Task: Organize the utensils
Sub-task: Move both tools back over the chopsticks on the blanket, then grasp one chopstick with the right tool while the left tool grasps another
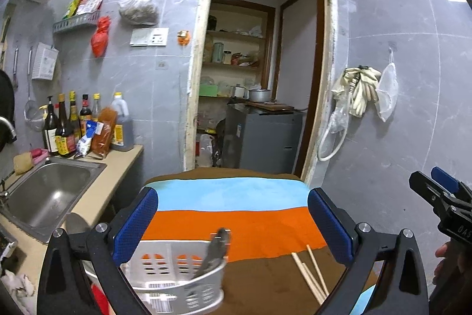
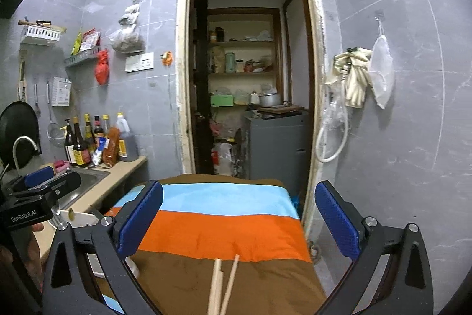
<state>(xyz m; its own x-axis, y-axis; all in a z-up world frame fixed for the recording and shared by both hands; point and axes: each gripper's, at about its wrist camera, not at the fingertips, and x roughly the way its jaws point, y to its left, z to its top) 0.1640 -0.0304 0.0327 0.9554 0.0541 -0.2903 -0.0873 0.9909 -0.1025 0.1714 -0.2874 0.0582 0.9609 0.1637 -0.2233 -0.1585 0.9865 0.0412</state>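
left wrist view: white basket (image 1: 177, 279) on striped cloth (image 1: 236, 226) already holds metal utensil (image 1: 216, 251); chopsticks (image 1: 311, 273) lie loose beside it, still unsorted. left gripper (image 1: 233, 226) and right gripper (image 2: 239, 226) both spread wide, empty.

Both fisheye views look forward and slightly down over a table covered by a brown, orange and light-blue striped cloth (image 1: 236, 220) (image 2: 224, 229), facing an open wood-framed doorway (image 1: 259, 55) (image 2: 244, 64). The left view sits further left, near the steel sink (image 1: 50, 194).
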